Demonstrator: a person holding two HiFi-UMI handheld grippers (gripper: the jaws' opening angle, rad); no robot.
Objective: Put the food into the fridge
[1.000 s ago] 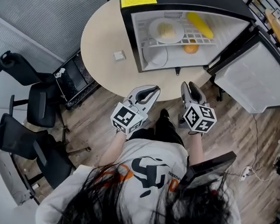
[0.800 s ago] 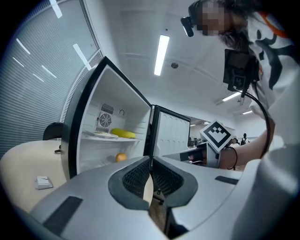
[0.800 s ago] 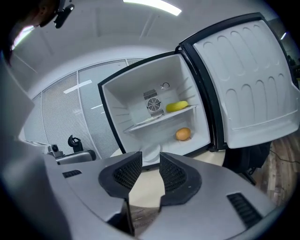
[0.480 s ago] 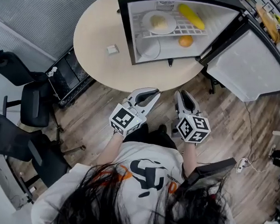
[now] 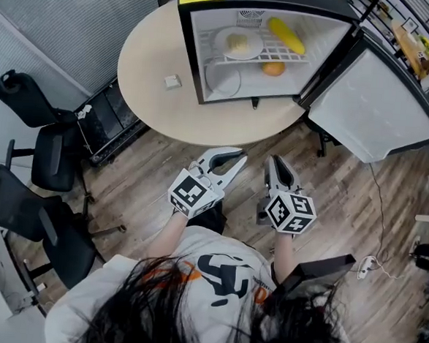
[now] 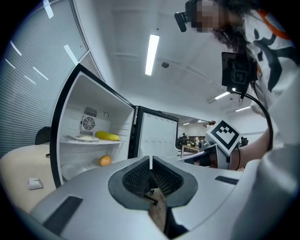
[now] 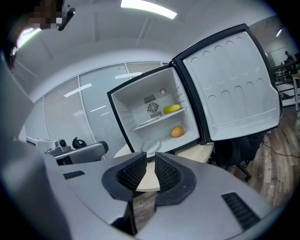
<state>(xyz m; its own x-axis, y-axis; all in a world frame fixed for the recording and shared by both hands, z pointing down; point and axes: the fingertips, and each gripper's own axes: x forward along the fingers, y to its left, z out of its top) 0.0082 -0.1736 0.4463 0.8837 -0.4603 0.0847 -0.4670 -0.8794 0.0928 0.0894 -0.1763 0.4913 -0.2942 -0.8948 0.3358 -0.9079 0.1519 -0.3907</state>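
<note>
A small black fridge (image 5: 192, 26) stands open on the round beige table (image 5: 153, 60). On its wire shelf lie a white plate of pale food (image 5: 238, 43) and a long yellow item (image 5: 286, 34). Below them are an orange (image 5: 273, 68) and an empty white plate (image 5: 224, 80). My left gripper (image 5: 230, 159) hovers over the wooden floor in front of the table, shut and empty. Beside it my right gripper (image 5: 276, 166) is closing with a narrow gap and nothing between its jaws. The right gripper view shows the orange (image 7: 177, 131) and the yellow item (image 7: 171, 108) far ahead.
The fridge door (image 5: 373, 105) hangs open to the right, past the table edge. A small white object (image 5: 172, 82) lies on the table left of the fridge. Black office chairs (image 5: 51, 156) stand at the left. A cable (image 5: 380, 208) runs over the floor at the right.
Both grippers have drawn back from the table edge towards my body. The right jaws stand closer together than before. The fridge's contents have not moved.
</note>
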